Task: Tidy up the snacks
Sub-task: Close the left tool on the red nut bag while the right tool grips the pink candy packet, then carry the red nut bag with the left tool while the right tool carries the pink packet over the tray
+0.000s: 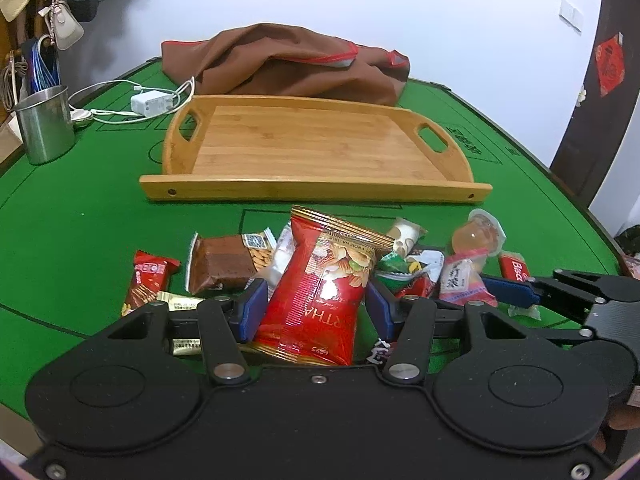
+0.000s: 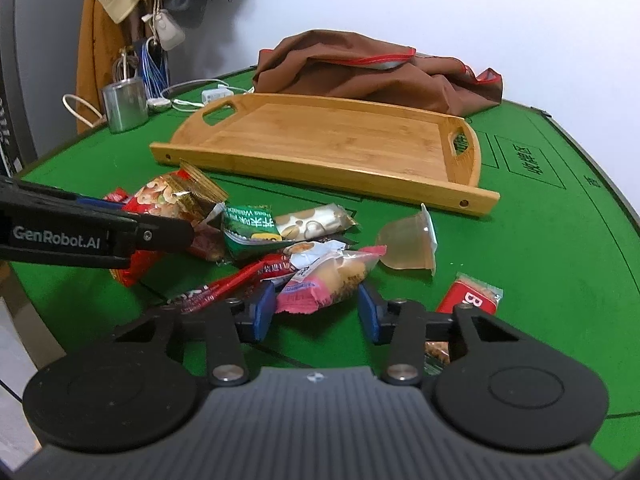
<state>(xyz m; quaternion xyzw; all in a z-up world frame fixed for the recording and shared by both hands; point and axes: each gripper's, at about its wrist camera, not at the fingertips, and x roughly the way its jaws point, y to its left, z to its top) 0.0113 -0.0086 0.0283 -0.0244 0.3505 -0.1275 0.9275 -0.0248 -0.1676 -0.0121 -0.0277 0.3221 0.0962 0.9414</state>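
While the left wrist view looks across the green table [image 1: 72, 216], the left gripper [image 1: 316, 308] holds a red nut bag [image 1: 320, 284] upright between its blue pads, which press on both sides of it. The bag stands at the near edge of a snack pile, with a brown cake bar [image 1: 220, 264] to its left and a jelly cup [image 1: 478, 234] to its right. Beyond the pile lies a bare wooden tray [image 1: 316, 190], and behind that a brown cloth bag [image 1: 288, 64]. A steel cup [image 1: 44, 124] stands far left.

In the right wrist view, the right gripper [image 2: 316, 312] sits at a middling gap around a pink-edged clear packet [image 2: 324, 280]. The left pad touches the packet's corner; the right pad stands just clear of it, so a firm grip cannot be told. The jelly cup [image 2: 408, 240] lies on its side just beyond, a red biscuit pack [image 2: 472, 296] to the right.
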